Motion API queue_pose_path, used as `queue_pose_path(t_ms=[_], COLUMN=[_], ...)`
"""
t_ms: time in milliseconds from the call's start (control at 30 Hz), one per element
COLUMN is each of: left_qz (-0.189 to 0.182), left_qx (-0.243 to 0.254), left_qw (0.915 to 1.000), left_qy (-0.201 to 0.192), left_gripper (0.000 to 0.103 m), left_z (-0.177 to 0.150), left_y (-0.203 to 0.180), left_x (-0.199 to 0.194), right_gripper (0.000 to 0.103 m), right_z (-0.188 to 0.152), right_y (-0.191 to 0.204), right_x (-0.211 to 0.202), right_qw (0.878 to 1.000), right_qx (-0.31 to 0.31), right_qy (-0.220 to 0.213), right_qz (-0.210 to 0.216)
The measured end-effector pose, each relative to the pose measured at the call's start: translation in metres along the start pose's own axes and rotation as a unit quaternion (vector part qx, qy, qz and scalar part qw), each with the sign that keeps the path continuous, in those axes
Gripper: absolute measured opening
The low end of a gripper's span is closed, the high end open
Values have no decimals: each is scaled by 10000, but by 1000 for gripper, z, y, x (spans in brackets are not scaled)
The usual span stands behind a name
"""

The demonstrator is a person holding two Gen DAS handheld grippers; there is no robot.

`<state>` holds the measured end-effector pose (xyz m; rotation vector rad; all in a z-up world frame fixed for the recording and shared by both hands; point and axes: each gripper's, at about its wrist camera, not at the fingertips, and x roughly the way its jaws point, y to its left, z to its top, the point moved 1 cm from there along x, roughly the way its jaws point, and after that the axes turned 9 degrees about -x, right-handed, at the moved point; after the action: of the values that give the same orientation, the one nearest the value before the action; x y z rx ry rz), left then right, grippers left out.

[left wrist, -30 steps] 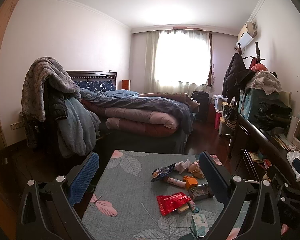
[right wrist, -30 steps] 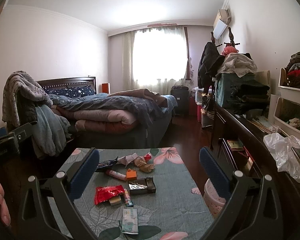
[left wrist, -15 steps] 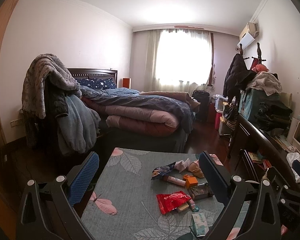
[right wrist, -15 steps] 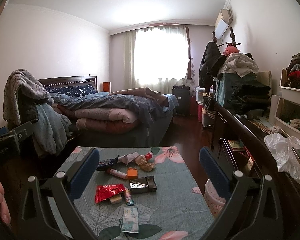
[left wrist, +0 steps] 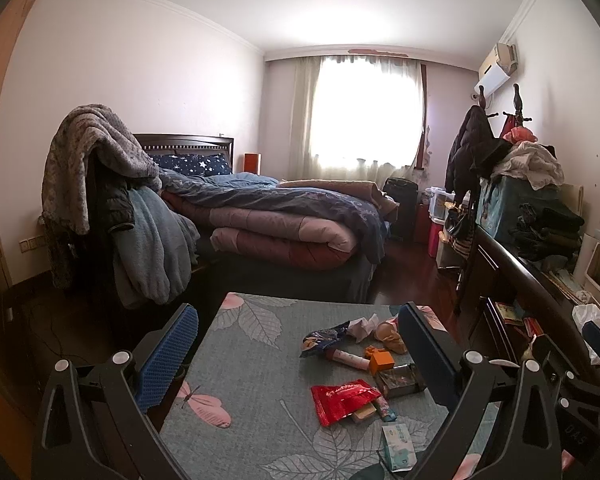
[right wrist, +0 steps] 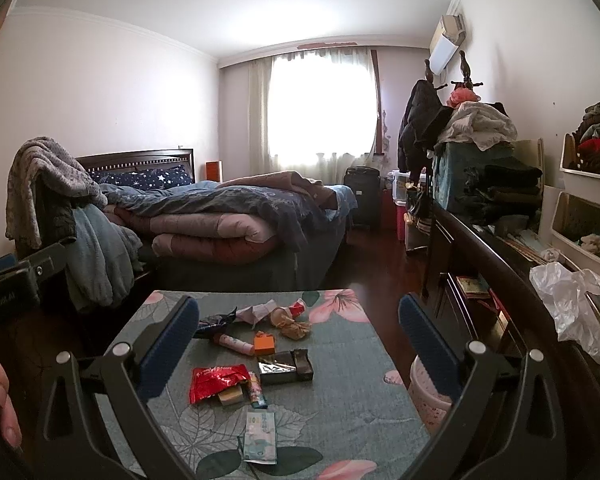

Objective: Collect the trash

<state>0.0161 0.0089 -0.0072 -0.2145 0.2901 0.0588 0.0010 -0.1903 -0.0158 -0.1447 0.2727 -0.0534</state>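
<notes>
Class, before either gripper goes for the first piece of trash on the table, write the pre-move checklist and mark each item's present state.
1. Left gripper open and empty: ok.
2. Right gripper open and empty: ok.
3. Red wrapper lies in view on the table, nothing on top: ok.
4. Pink bin beside the table, within view: ok.
5. Bin has room: cannot tell, inside hidden.
6. Grippers apart from each other: ok.

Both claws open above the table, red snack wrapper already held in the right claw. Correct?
Not quite. The red snack wrapper lies on the table among the other trash; the right claw holds nothing, as the right wrist view shows. Both claws are open, the left claw too.
</notes>
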Motion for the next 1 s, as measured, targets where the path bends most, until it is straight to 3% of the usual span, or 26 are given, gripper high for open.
queue_pose_path(t_ms=[1000], left_qz=[-3], left_qx=[-38], left_qw=[10000], left_qy=[27], left_gripper=[99], left_z=[3], left_y=[3], left_x=[2], right_gripper=[100], right_z=[-3], right_y=[-3], right_x=[3], right_qw=[10000], right_qx=[11], right_qy=[-9], right_qz=[-13])
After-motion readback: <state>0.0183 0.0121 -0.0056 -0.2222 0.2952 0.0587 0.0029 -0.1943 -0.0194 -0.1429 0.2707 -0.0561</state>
